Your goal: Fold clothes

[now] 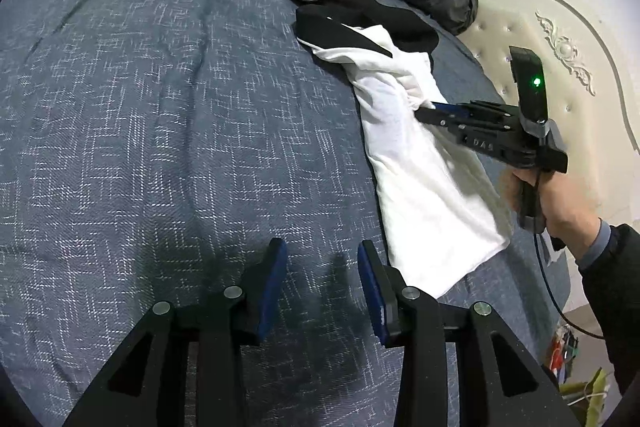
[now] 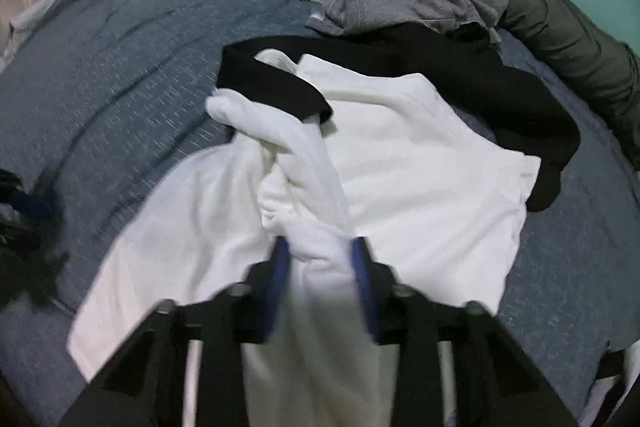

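White cotton bunches between the blue pads of the right tool (image 2: 320, 259), clamped on a gathered fold of the white shirt (image 2: 420, 179), likely to drag it flat for folding. The shirt lies on the blue bedspread (image 1: 160, 107), right of centre, its black collar end far. The left tool (image 1: 322, 279) hovers part-open and empty at the shirt's near corner, ready to pin it.
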`<control>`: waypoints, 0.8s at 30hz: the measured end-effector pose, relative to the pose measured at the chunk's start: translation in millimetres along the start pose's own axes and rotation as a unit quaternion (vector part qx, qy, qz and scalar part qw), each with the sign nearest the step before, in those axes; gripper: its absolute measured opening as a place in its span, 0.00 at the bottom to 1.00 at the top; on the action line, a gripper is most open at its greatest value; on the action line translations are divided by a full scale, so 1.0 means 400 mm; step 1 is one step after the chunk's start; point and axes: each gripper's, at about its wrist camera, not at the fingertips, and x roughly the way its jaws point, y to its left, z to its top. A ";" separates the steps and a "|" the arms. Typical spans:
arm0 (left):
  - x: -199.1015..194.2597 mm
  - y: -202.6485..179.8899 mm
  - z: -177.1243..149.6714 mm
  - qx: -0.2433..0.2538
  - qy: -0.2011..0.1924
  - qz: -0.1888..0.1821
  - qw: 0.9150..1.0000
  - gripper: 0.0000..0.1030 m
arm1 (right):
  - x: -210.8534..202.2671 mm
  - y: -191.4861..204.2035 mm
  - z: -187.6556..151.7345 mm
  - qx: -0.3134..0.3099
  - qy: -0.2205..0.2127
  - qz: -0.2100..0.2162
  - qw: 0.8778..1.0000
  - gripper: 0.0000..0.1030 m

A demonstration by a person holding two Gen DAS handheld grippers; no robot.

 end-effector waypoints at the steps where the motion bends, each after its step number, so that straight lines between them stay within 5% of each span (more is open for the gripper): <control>1: -0.001 0.001 0.000 0.000 0.000 0.000 1.000 0.39 | -0.004 -0.012 -0.002 0.009 -0.005 0.007 1.000 0.13; 7: 0.001 -0.001 -0.002 0.001 0.000 0.001 1.000 0.39 | -0.046 -0.159 -0.005 0.136 -0.054 0.035 0.989 0.08; 17: 0.005 -0.003 -0.006 0.001 0.003 0.001 1.000 0.39 | -0.053 -0.377 -0.101 0.325 -0.076 0.042 0.942 0.04; 20: 0.006 -0.003 -0.004 0.000 0.003 0.001 1.000 0.39 | -0.078 -0.340 -0.079 0.281 -0.095 0.074 0.952 0.06; 22: 0.007 -0.003 -0.005 0.000 0.003 0.002 1.000 0.39 | -0.084 -0.280 -0.054 0.221 -0.082 0.066 0.970 0.38; 24: 0.008 -0.004 -0.005 0.001 0.004 0.002 1.000 0.39 | -0.089 -0.215 -0.035 0.155 -0.070 0.060 0.984 0.42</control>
